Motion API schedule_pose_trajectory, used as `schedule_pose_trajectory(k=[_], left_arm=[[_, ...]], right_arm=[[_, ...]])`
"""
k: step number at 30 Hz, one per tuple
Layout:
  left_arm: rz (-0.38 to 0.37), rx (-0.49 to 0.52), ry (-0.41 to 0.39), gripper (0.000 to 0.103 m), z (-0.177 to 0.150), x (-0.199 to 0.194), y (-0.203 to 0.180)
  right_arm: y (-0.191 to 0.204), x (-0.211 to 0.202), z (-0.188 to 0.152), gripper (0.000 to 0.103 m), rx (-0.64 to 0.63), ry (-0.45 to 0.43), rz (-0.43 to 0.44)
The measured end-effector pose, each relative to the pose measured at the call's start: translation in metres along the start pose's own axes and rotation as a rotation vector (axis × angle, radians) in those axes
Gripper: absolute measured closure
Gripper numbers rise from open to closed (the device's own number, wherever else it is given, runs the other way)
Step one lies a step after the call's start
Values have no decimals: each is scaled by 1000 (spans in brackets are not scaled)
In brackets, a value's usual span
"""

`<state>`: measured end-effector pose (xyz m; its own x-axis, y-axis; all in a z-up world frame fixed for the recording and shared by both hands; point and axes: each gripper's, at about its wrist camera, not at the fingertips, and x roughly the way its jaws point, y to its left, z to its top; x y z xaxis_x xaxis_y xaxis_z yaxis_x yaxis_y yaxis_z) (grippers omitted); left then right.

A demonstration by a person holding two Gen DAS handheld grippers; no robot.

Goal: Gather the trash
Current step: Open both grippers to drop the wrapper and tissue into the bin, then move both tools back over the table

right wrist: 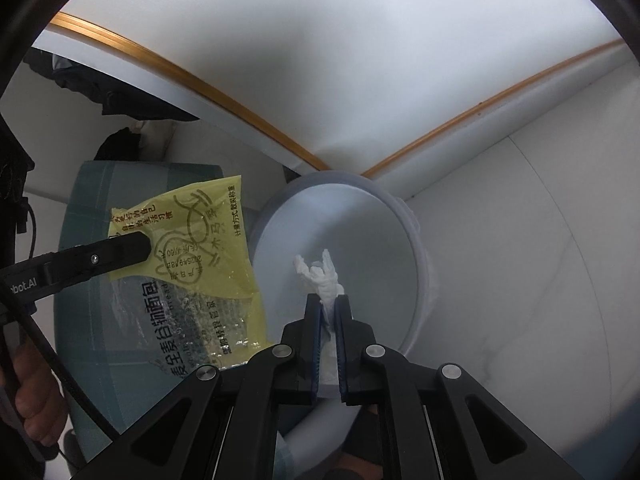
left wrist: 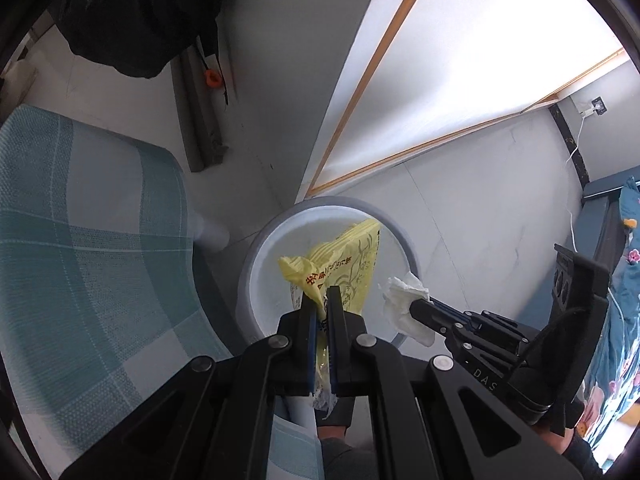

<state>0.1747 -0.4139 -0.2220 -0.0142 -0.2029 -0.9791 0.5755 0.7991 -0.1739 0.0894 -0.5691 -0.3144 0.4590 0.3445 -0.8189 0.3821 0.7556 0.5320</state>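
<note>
A round grey-white trash bin (left wrist: 250, 276) (right wrist: 276, 216) stands on the floor by the table's corner, seen from above in both views. My left gripper (left wrist: 321, 294) is shut on a yellow and clear bread wrapper (left wrist: 352, 256) that hangs over the bin's mouth. In the right wrist view the same wrapper (right wrist: 200, 240) shows at the left, with the left gripper (right wrist: 146, 246) shut on it. My right gripper (right wrist: 327, 300) is shut on a crumpled white tissue (right wrist: 320, 272) above the bin's inside. From the left wrist, the tissue (left wrist: 404, 300) sits at the bin's right rim.
A chair with a teal checked seat (left wrist: 80, 240) (right wrist: 120, 360) stands just left of the bin. A white table with a wooden edge (left wrist: 480, 60) (right wrist: 360, 60) rises behind it. A black bag (left wrist: 132, 12) lies at the upper left. Floral bedding (left wrist: 624, 280) lies at the right.
</note>
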Motion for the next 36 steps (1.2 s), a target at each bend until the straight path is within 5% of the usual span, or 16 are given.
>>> schedule_pose_trajectory(k=[5,7,9,12,14,16,24,32,36], left_arm=[[4,-73,51,101,16,10,3],[18,-72,65,98,19,12,-1],[46,-70,90,93,18,17,-4],[47,-78,121,71,16,23,-5],[68,-67,102,53,13,20,-6],[100,-51,83,46,13,16,-7],[114,-36,27,45,7,-8,-4],[125,-44,-112,44,-11,-64,0],[141,-45,-171,44,-28,-100,5]], right_arm=[[2,8,-1,94,-12,18,3],[1,7,-3,88,3,24,0],[-4,7,-3,67,26,31,12],[-9,2,-4,52,44,27,18],[-11,-2,-5,51,49,18,15],[-14,-8,-7,51,55,6,25],[-20,-37,-15,50,48,-42,-5],[-2,-95,-7,49,-15,-163,-61],[23,-128,-4,40,-100,-223,-147]])
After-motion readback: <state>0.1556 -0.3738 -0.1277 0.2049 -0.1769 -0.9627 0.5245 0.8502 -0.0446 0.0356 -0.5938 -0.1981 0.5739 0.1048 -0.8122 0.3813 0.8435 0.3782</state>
